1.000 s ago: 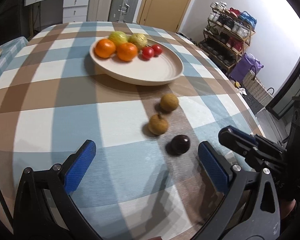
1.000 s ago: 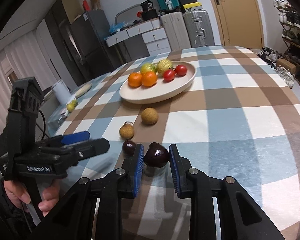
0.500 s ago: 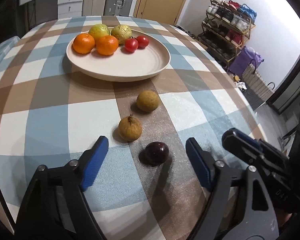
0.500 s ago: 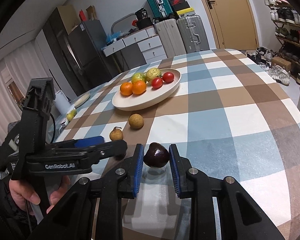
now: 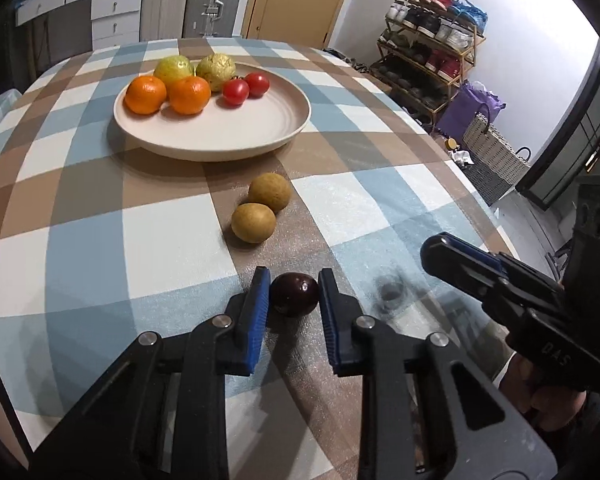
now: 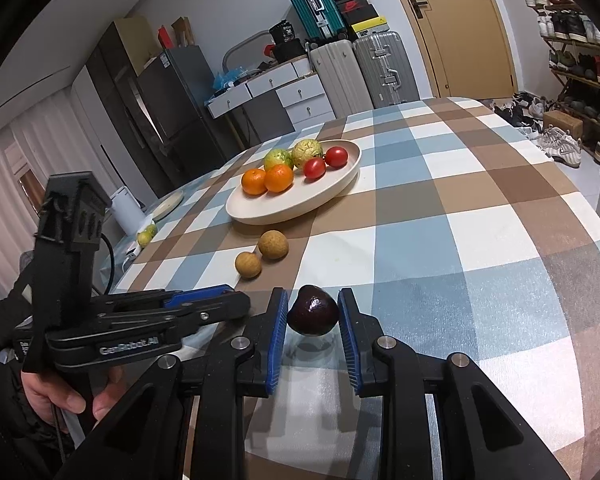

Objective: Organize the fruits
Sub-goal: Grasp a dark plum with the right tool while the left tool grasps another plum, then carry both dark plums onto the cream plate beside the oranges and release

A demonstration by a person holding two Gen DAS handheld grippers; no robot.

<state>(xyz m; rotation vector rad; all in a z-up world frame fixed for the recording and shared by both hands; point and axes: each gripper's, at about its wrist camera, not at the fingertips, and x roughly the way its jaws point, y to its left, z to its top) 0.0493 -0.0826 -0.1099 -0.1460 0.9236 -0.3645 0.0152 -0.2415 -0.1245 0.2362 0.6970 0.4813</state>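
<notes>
Far left on the blue, brown and white checked tablecloth (image 5: 80, 240): a round cream plate (image 5: 292, 120), already part full. Inside, side by side: two round orange oranges (image 5: 146, 95), two bumpy yellow-green fruits (image 5: 174, 70) and two small shiny red tomatoes (image 5: 236, 92). Six fruits put away, then, with lots of bare plate left at the front.

A bit to the right, near the plate but not on it: two small round brown fruits (image 5: 253, 223), touching each other, lying on the cloth and waiting for a turn.

Next, the left gripper (image 5: 293, 276), jaws just closed in, blue pads now pressing both sides of a dark purple round fruit (image 5: 295, 296). Down on the cloth, by the look of it, and not lifted yet.

Furthest right, the right gripper (image 6: 314, 296), pinched narrow on a second dark purple fruit (image 6: 313, 316), held just above the cloth with a shadow below.

Probably about half done. Still to do: carry both dark fruits over to the plate, then fetch the two brown ones.
</notes>
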